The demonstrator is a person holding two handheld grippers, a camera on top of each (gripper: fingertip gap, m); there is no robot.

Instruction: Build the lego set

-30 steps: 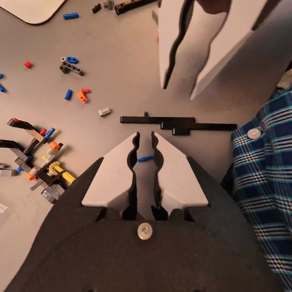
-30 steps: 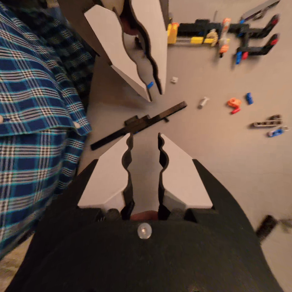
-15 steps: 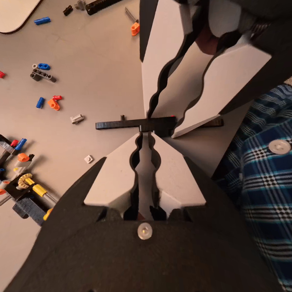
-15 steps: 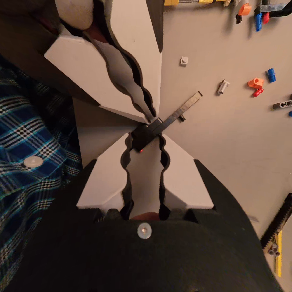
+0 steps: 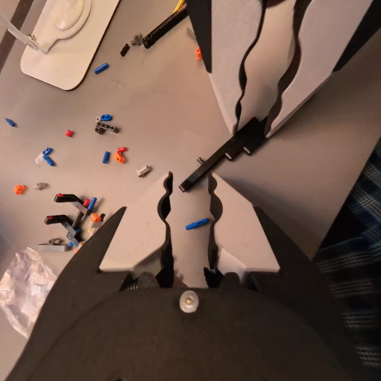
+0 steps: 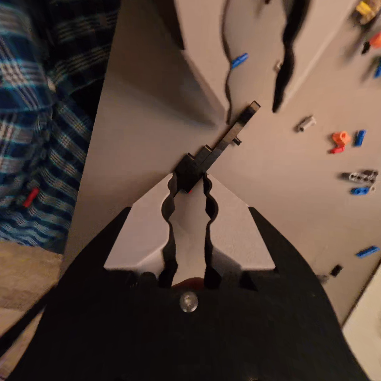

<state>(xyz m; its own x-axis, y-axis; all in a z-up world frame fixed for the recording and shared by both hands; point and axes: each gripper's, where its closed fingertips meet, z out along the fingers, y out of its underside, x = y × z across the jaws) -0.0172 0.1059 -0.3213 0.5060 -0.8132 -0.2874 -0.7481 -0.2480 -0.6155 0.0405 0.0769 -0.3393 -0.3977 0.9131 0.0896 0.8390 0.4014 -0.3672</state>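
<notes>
Since a moment ago: left gripper (image 5: 189, 179) backed off and spread, nothing between its fingers; black beam assembly (image 6: 208, 156) swung diagonal, far end raised. Right gripper (image 6: 188, 175) pinching the beam's thick end at the fingertips. Blue pin (image 5: 196, 224) lying on the grey table (image 5: 165, 99) between the left fingers. Loose parts and half-built frame (image 5: 68, 216) well off to the left.

Table (image 5: 165, 99): smooth, matt grey surface.
Black beam assembly (image 6: 224, 142): hard plastic, glossy, it catches light on the flat side.
Blue pin (image 5: 196, 223): shiny plastic.
Right gripper (image 6: 188, 175): fingers of matt white plastic with fine grain; body black and matt.
Screw (image 5: 188, 301): bright metal.
Bag (image 5: 22, 288): clear, crinkled plastic film.
Shirt (image 6: 31, 123): woven checked cloth.
</notes>
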